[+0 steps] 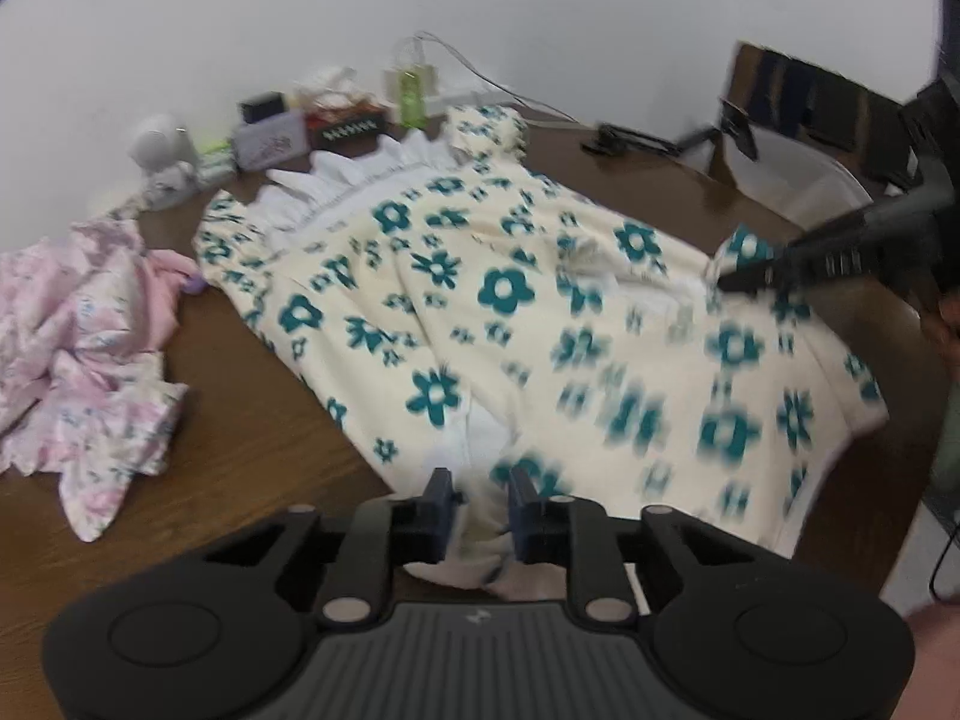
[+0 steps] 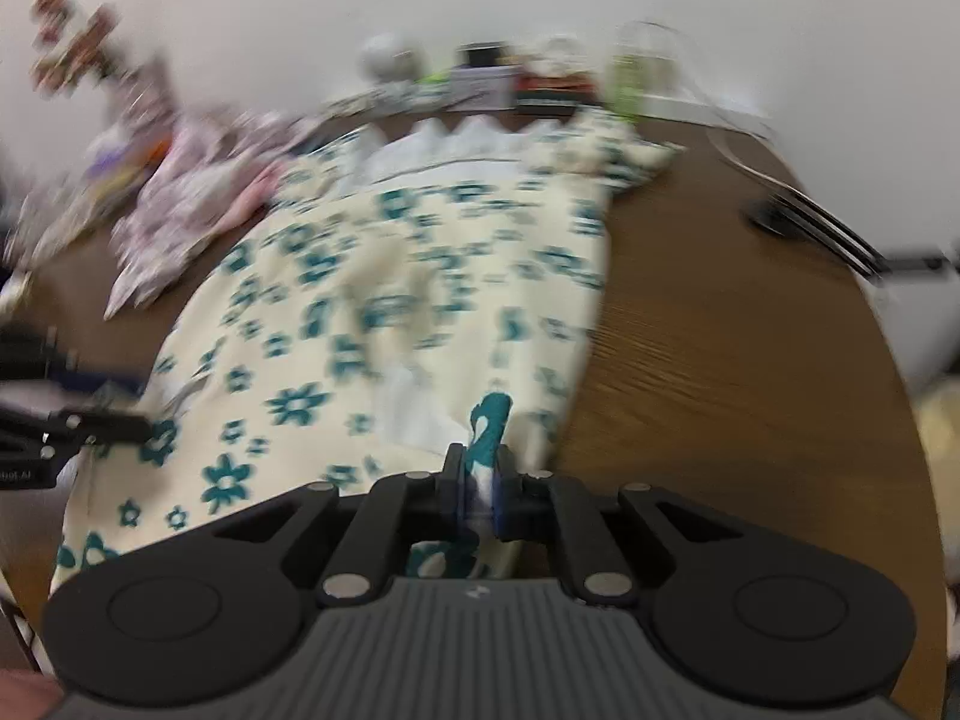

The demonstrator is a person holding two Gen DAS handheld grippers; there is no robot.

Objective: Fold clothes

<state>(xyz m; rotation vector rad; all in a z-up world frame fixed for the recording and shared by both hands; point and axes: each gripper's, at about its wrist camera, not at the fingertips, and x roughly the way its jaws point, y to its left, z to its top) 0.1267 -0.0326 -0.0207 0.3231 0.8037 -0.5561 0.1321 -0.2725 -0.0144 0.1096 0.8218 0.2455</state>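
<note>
A cream dress with teal flowers (image 1: 528, 300) lies spread on the brown table (image 1: 252, 420), its white ruffled collar toward the wall. My left gripper (image 1: 480, 492) is shut on the dress's near hem. My right gripper (image 2: 479, 474) is shut on another part of the hem, with a fold of cloth standing up between its fingers. The right gripper also shows at the right of the left wrist view (image 1: 729, 282), pinching the cloth. The left gripper shows at the left edge of the right wrist view (image 2: 138, 426). The dress fills the right wrist view (image 2: 384, 300).
A crumpled pink floral garment (image 1: 90, 348) lies on the table to the left. Small boxes, a green bottle (image 1: 411, 93) and a white round device (image 1: 159, 141) stand along the wall. A dark stand (image 1: 648, 138) and a chair (image 1: 804, 114) are at the back right.
</note>
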